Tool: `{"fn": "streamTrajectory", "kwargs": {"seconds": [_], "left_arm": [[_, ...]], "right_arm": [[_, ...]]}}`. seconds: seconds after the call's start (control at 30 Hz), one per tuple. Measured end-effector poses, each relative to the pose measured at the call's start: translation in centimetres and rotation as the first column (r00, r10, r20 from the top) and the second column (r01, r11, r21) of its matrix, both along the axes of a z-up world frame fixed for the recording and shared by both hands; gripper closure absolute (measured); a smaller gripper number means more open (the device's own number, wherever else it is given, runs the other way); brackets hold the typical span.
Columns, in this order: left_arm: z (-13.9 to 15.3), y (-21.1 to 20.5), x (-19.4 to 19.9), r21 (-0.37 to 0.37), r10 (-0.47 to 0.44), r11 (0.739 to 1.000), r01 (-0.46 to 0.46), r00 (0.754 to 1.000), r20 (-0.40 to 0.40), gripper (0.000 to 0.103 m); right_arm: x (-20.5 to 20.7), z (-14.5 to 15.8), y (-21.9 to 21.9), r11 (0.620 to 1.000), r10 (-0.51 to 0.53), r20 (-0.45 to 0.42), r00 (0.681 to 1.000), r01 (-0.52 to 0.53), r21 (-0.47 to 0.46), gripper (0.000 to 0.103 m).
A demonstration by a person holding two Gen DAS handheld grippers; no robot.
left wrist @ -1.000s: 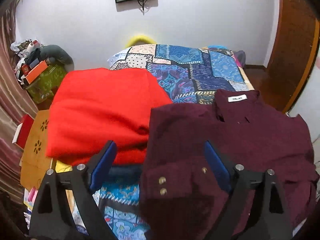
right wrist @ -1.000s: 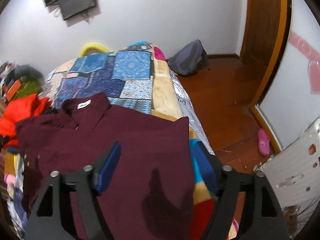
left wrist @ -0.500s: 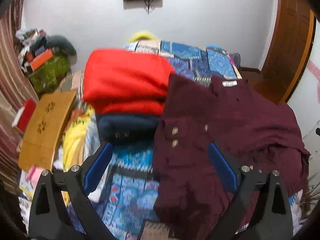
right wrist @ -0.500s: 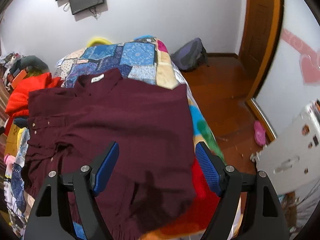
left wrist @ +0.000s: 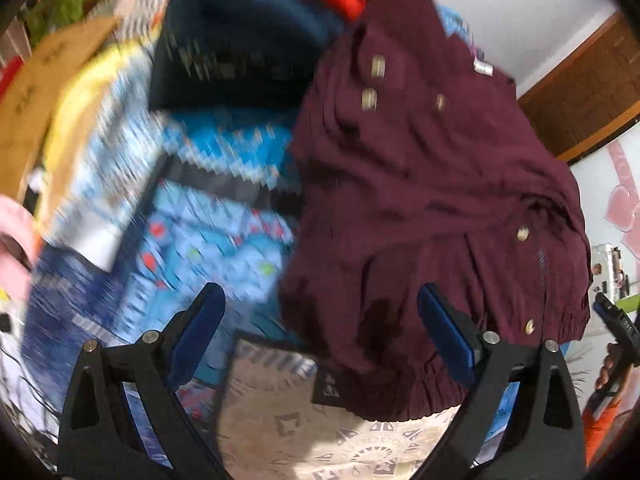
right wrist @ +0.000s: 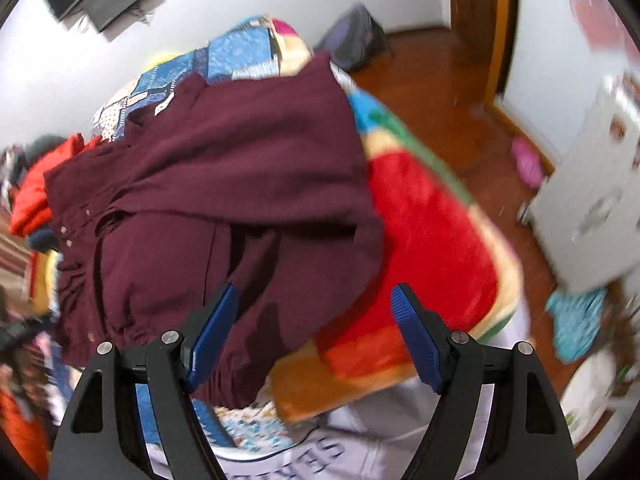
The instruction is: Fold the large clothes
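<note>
Patchwork-covered bed (left wrist: 208, 240), blue and multicoloured, carries everything here. Spread on it lies the large maroon button-front shirt (left wrist: 420, 184), partly folded, with a sleeve drawn across its body and its gathered hem nearest both cameras. Its long axis runs from that hem away to the collar, which points toward the far white wall; a white neck label (right wrist: 162, 106) marks that end. Beside the shirt's far left sits a stack of folded garments, a red one over a dark navy one (left wrist: 240, 40).

Left gripper (left wrist: 320, 336) hangs above the hem's left corner, its fingers spread wide with nothing between them; they have just been opening. Right gripper (right wrist: 314, 336) hovers over the hem's right part, fingers also apart and empty.

For a clean fold, I would judge that each gripper should pinch the hem at matching corners, catching every layer, then carry the hem evenly toward the collar so the edges stay square.
</note>
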State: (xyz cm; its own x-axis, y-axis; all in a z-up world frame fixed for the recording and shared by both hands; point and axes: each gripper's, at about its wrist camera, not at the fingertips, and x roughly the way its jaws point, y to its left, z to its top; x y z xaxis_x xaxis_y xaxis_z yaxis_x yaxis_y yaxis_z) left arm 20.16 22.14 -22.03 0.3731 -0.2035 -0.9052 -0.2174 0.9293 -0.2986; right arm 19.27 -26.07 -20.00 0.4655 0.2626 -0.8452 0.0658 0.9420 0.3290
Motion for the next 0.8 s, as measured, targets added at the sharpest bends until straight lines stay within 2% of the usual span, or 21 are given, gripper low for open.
{"fn": "streamTrajectory", "kwargs": {"seconds": [0.07, 0.17, 0.27, 0.33, 0.4, 0.43, 0.5, 0.53, 0.57, 0.6, 0.63, 0.67, 0.8], "left_arm": [[-1.6, -0.7, 0.1, -0.025, -0.016, 1.0, 0.015, 0.999, -0.039, 0.006], [-3.1, -1.5, 0.1, -0.063, -0.03, 0.998, 0.026, 0.997, -0.065, 0.006], [-3.6, -2.0, 0.1, -0.102, -0.033, 0.994, 0.027, 0.998, -0.059, 0.006], [-3.6, -2.2, 0.3, -0.124, -0.026, 0.992, 0.019, 0.998, -0.054, 0.006], [-3.6, -2.1, 0.4, -0.139, -0.019, 0.99, 0.011, 0.998, -0.052, 0.01], [-3.5, -2.2, 0.3, -0.152, -0.021, 0.988, 0.014, 0.999, -0.046, 0.014], [-3.0, -2.3, 0.5, -0.17, -0.031, 0.985, 0.024, 0.999, -0.036, 0.028], [-2.5, -2.4, 0.6, -0.162, -0.032, 0.986, 0.028, 0.999, -0.022, 0.032], [-2.1, -2.5, 0.6, -0.149, -0.037, 0.988, 0.035, 0.999, -0.009, 0.044], [-1.5, -2.7, 0.5, -0.124, -0.038, 0.991, 0.039, 0.999, 0.009, 0.063], [-1.0, -2.7, 0.4, -0.094, -0.031, 0.995, 0.034, 0.999, 0.027, 0.075], [-0.4, -2.7, 0.4, -0.063, -0.024, 0.998, 0.027, 0.999, 0.042, 0.092], [2.1, -2.7, 0.7, -0.056, -0.019, 0.998, 0.026, 0.993, 0.119, 0.092]], "right_arm": [[0.0, -1.2, 0.2, 0.997, -0.003, -0.044, 0.999, 0.006, 0.08, 0.027], [0.0, -2.3, 1.1, 0.988, 0.013, -0.081, 0.997, -0.001, 0.153, 0.027], [-0.1, -2.6, 2.3, 0.989, 0.021, -0.062, 0.998, -0.011, 0.148, 0.028], [0.0, -2.6, 2.7, 0.988, 0.032, -0.037, 0.999, -0.026, 0.153, 0.041], [0.4, -2.4, 2.8, 0.978, 0.045, -0.031, 0.999, -0.037, 0.205, 0.064], [0.5, -2.3, 2.8, 0.974, 0.044, -0.03, 0.999, -0.036, 0.224, 0.068], [0.6, -2.0, 2.6, 0.975, 0.033, -0.017, 0.999, -0.029, 0.219, 0.083], [0.7, -1.7, 2.6, 0.975, 0.034, -0.008, 0.999, -0.031, 0.219, 0.085], [0.9, -1.5, 2.6, 0.973, 0.036, 0.002, 0.999, -0.035, 0.227, 0.088], [1.0, -1.1, 2.6, 0.971, 0.032, 0.017, 0.999, -0.035, 0.236, 0.09], [1.0, -0.8, 2.6, 0.97, 0.025, 0.033, 0.999, -0.032, 0.24, 0.09], [1.2, -0.4, 2.8, 0.97, 0.018, 0.053, 0.998, -0.03, 0.242, 0.091], [1.8, 1.5, 3.2, 0.97, 0.018, 0.12, 0.993, -0.047, 0.239, 0.092]]}}
